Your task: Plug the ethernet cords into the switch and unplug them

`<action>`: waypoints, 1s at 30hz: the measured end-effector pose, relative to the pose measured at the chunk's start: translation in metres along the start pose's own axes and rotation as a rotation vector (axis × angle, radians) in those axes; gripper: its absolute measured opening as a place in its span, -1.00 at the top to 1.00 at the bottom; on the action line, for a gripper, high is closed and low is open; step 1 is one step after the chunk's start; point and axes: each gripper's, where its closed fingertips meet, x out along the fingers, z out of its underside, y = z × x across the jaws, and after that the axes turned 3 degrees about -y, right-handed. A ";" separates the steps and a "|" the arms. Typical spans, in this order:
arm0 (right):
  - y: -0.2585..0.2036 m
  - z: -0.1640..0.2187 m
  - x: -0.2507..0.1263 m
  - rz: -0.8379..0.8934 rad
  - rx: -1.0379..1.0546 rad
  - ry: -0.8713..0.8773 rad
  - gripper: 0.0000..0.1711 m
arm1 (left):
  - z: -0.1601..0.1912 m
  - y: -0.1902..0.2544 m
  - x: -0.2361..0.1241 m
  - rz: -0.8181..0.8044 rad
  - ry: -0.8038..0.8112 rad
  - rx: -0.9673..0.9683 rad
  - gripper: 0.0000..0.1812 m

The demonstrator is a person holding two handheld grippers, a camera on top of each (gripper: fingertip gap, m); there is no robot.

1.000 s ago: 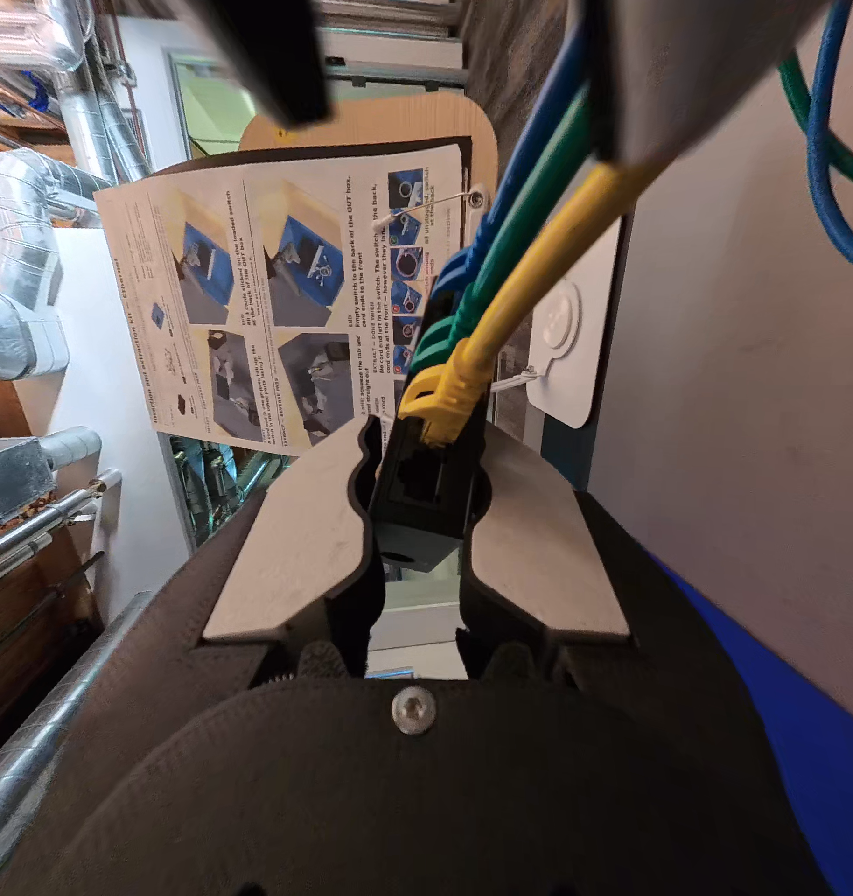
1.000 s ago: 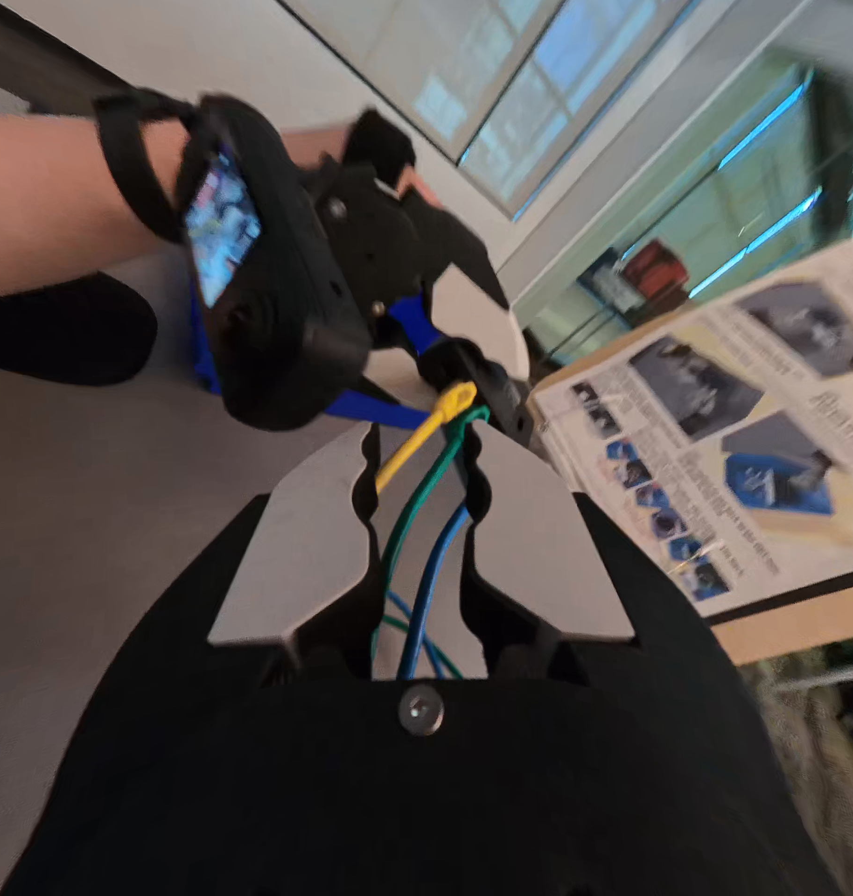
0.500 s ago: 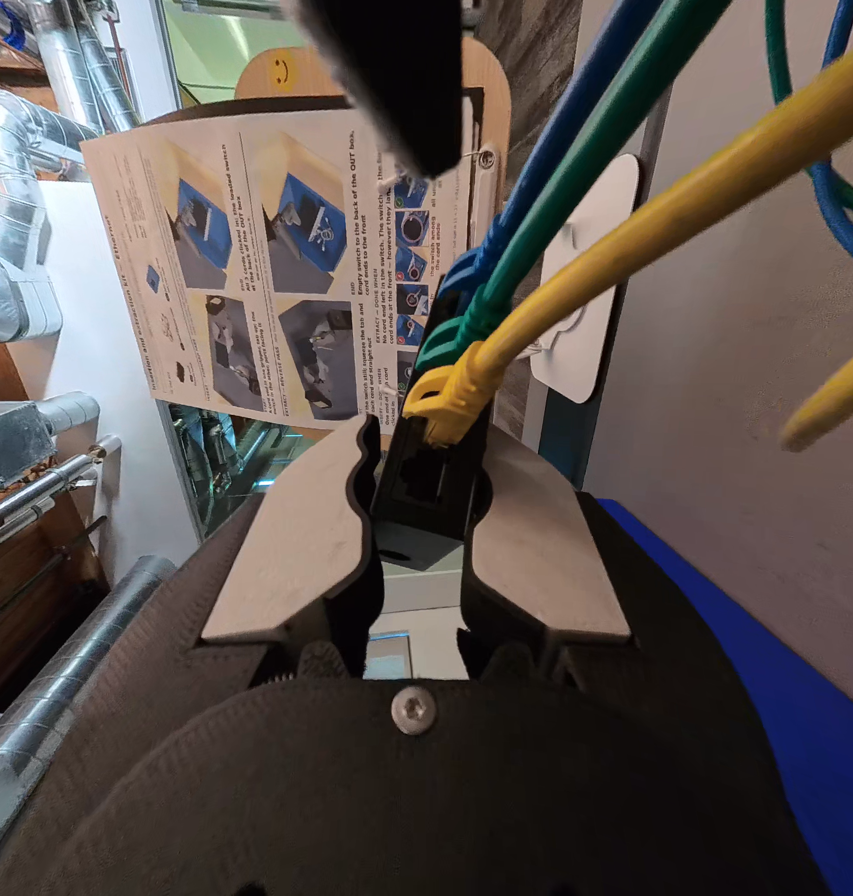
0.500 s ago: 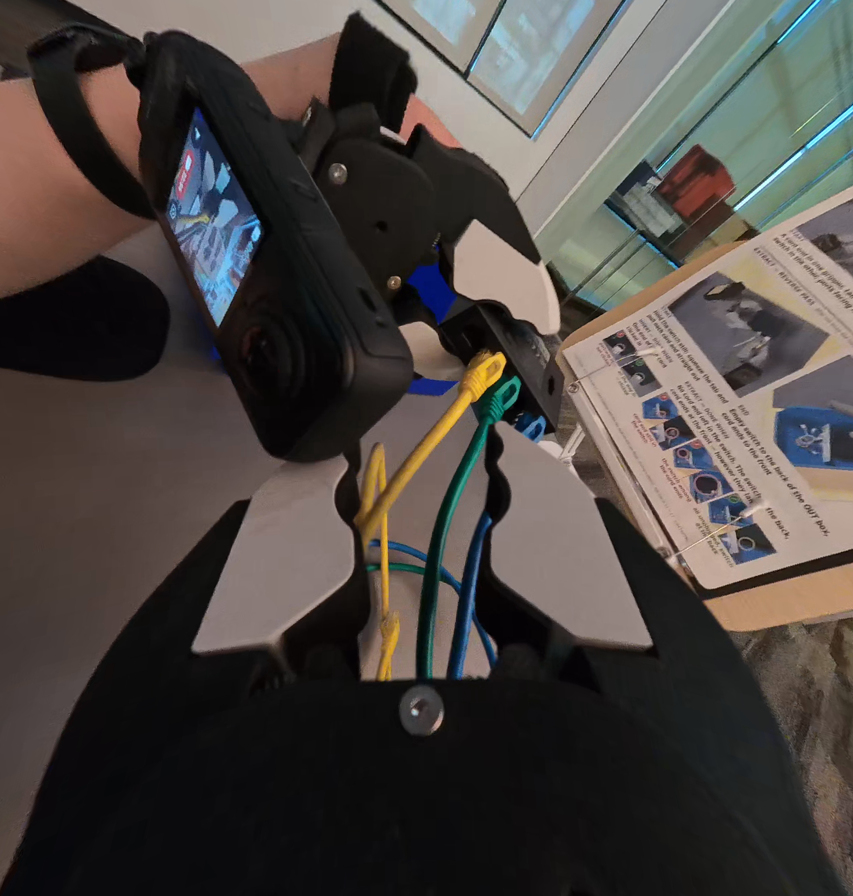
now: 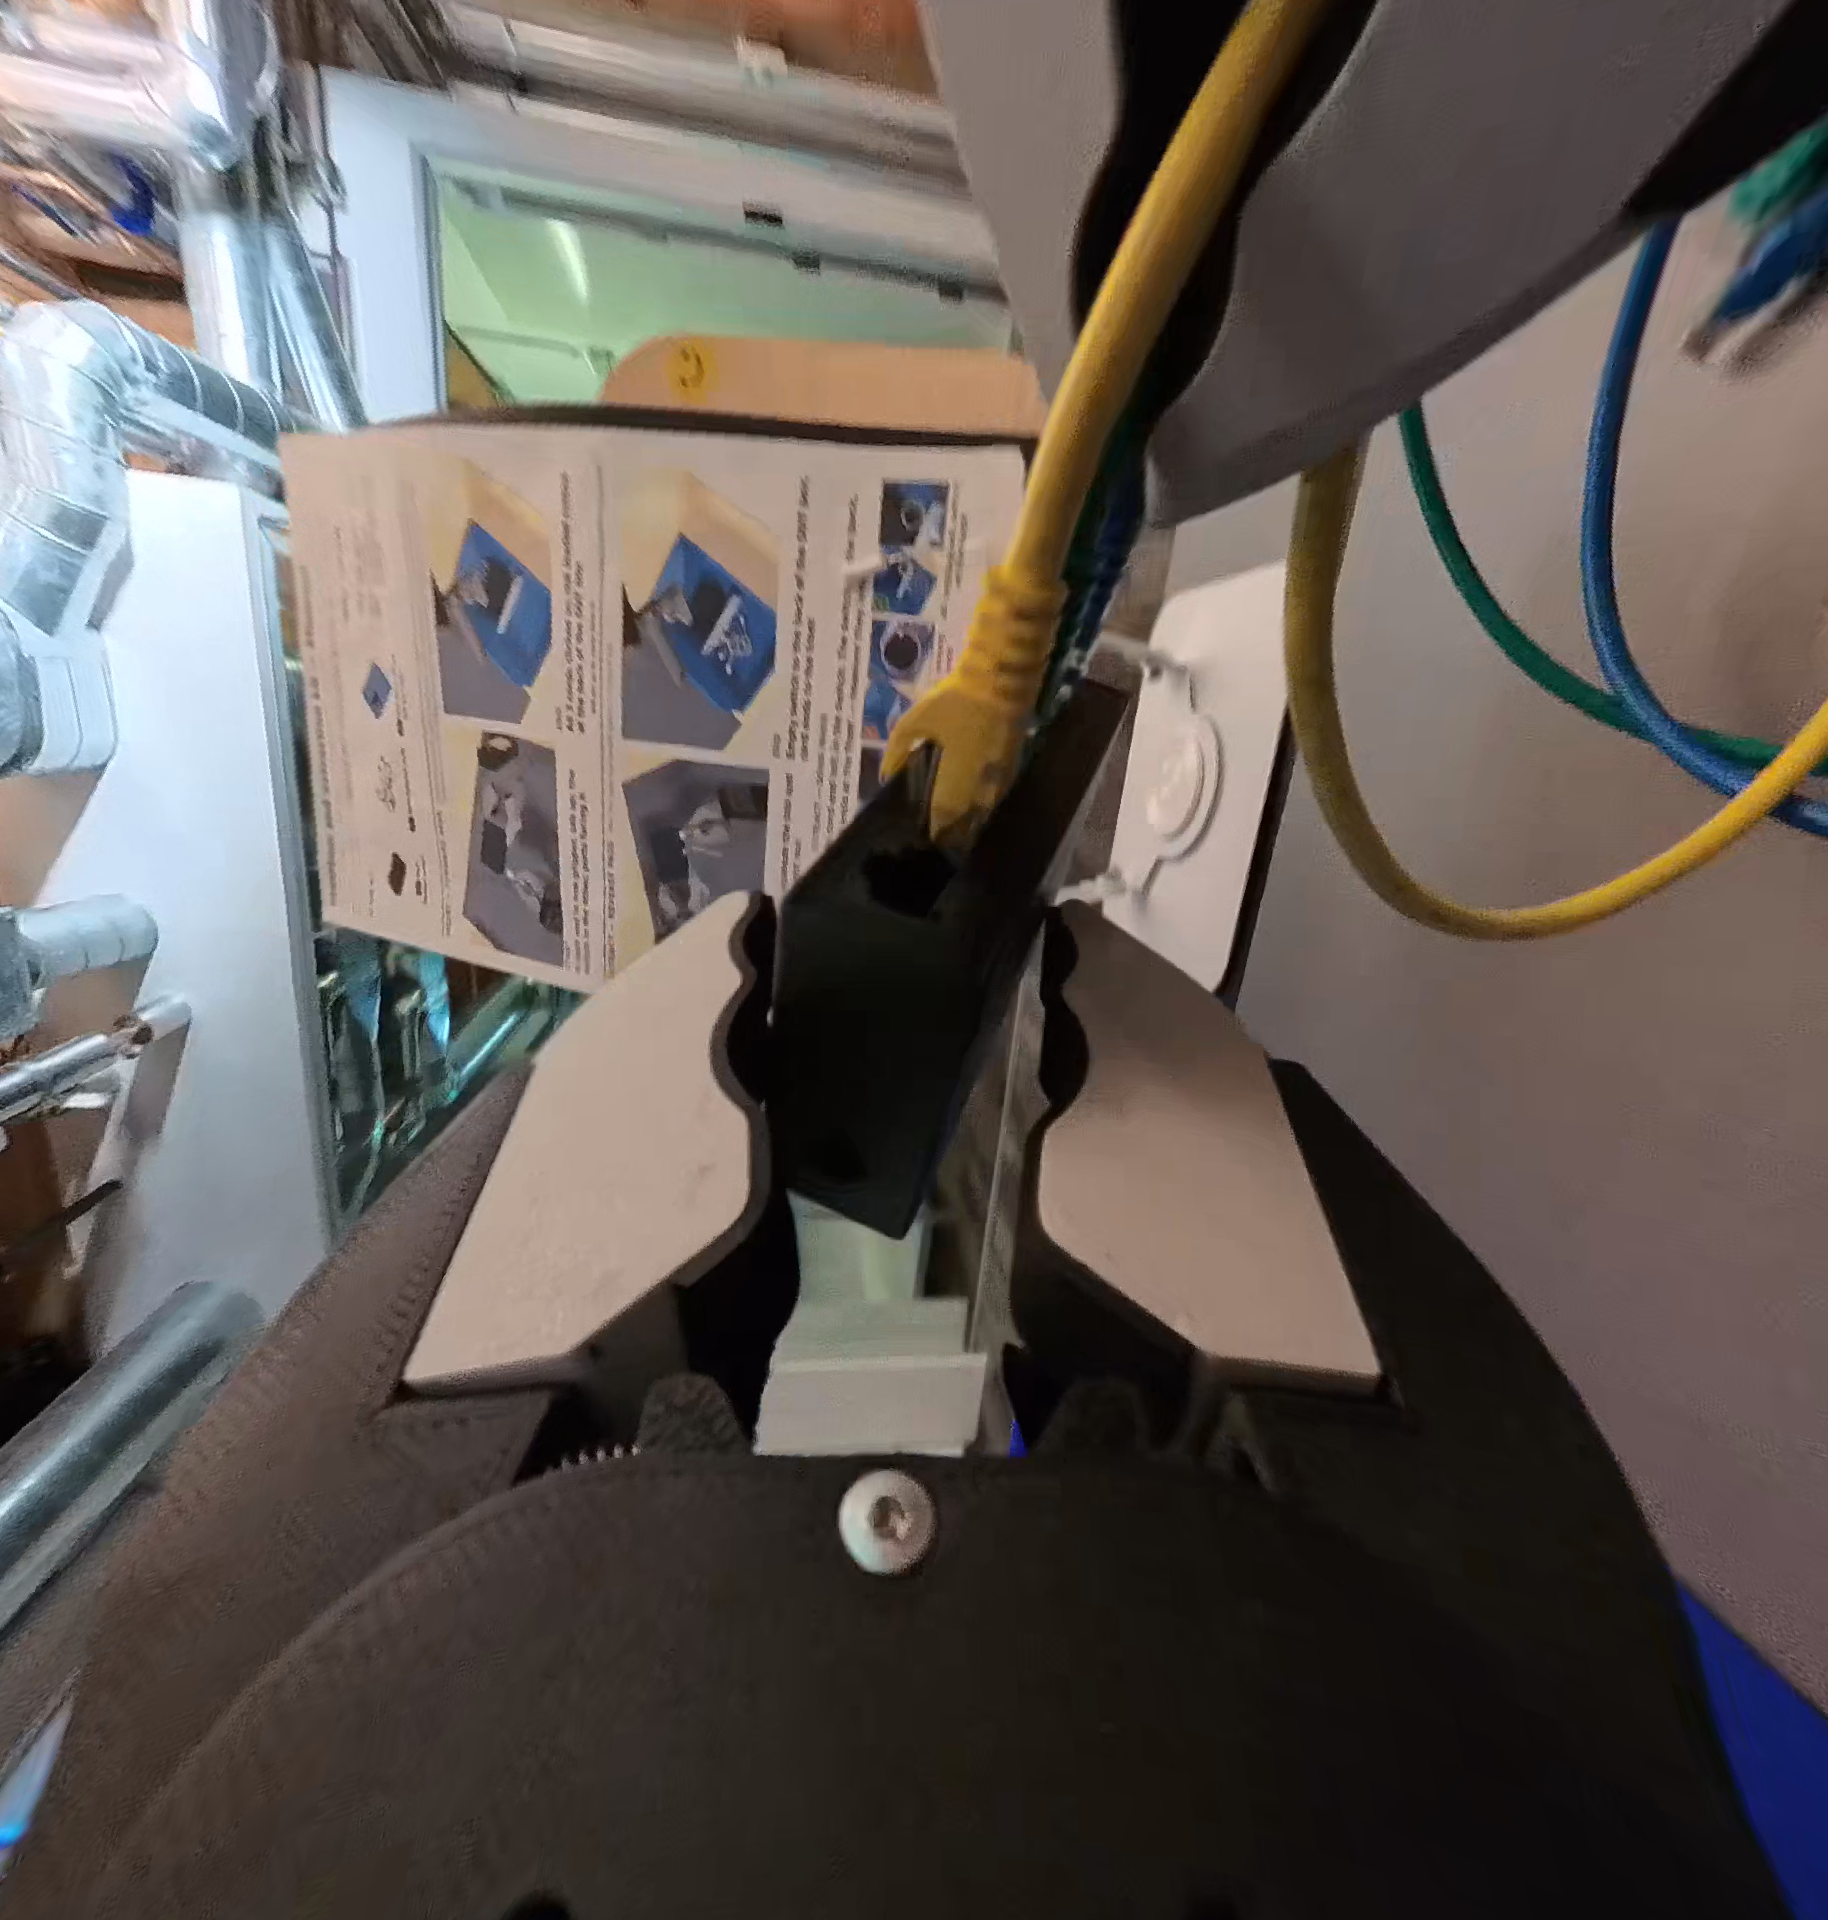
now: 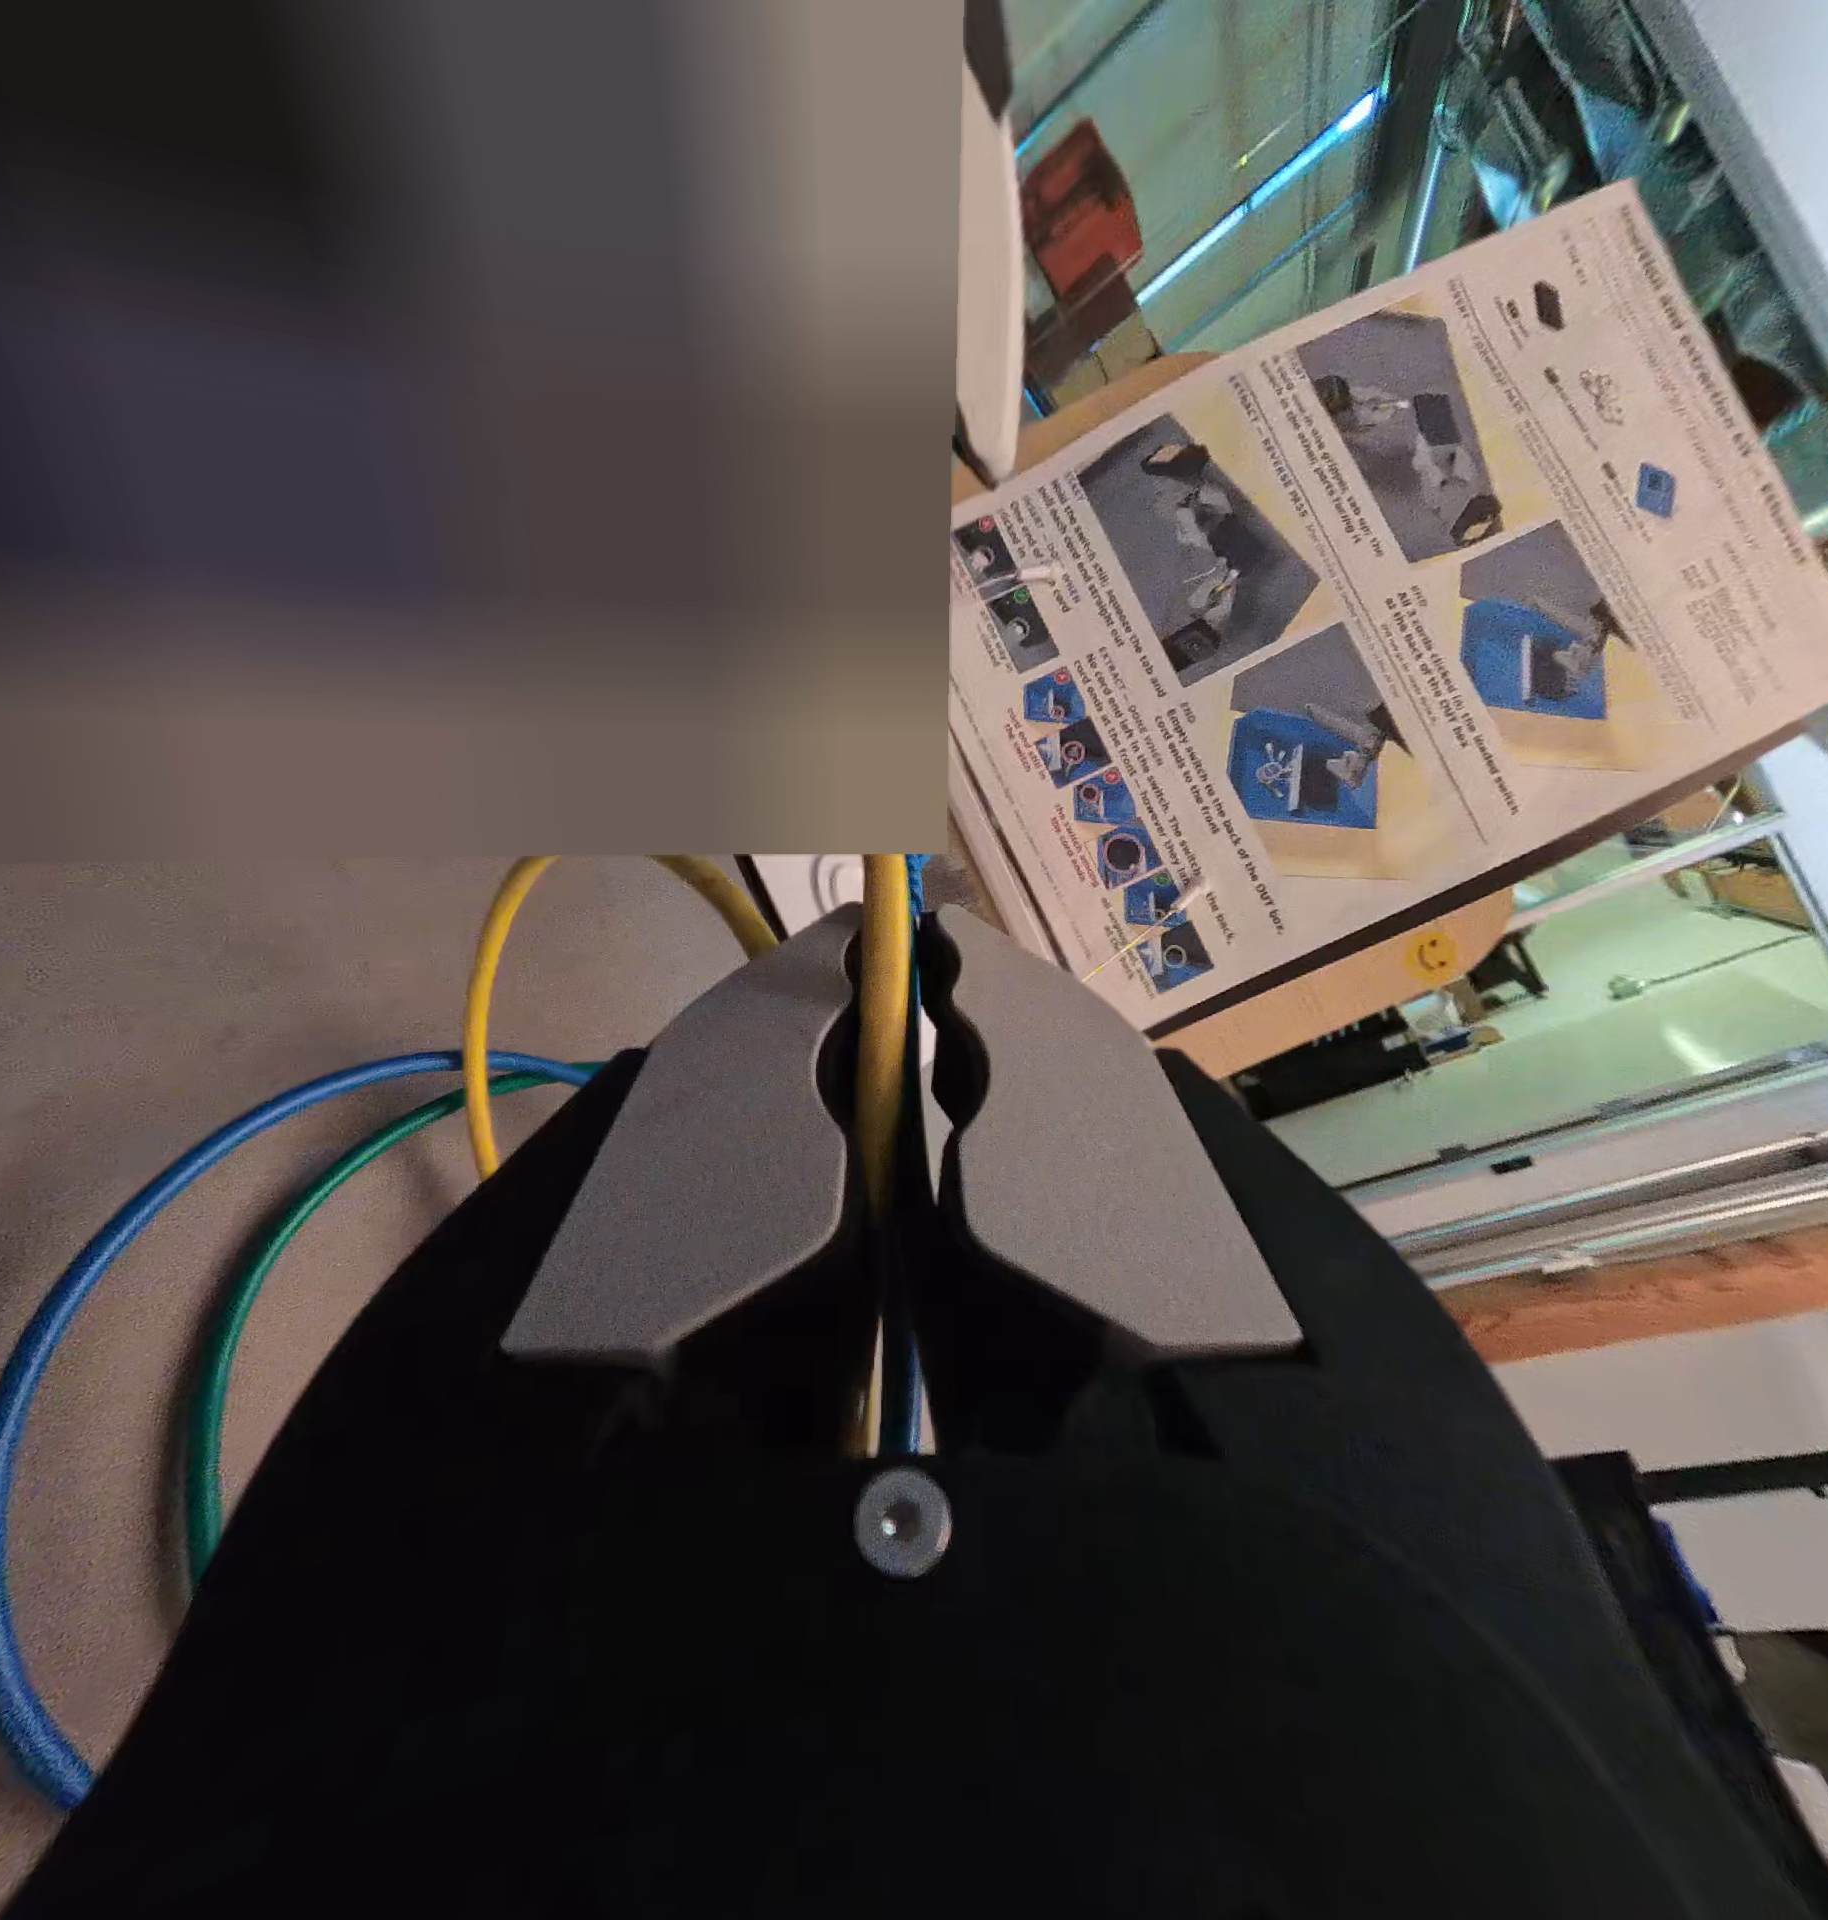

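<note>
My left gripper is shut on the black switch and holds it up off the table. A yellow cord is plugged into the switch's upper face. The green and blue cords run just behind it, with their plugs mostly hidden. An empty port shows below the yellow plug. My right gripper has its jaws closed to a narrow gap on the yellow cord, with the blue and green cords also in the gap. It also shows at the top right of the left wrist view. Loose loops of the cords hang over the grey table.
An instruction sheet on a wooden board stands behind the switch and also shows in the right wrist view. A white plate lies on the grey table. A blue mat is at the lower right. Metal ducts run at the left. My right fingertips sit around 7 cm from my left ones.
My right gripper has closed from open onto the cords and moved up close to the switch. The switch in my left gripper has tilted and the view has swung.
</note>
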 end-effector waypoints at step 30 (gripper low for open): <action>-0.007 -0.012 -0.033 -0.187 -0.245 0.182 0.72 | -0.019 0.028 0.016 -0.034 0.041 0.097 0.67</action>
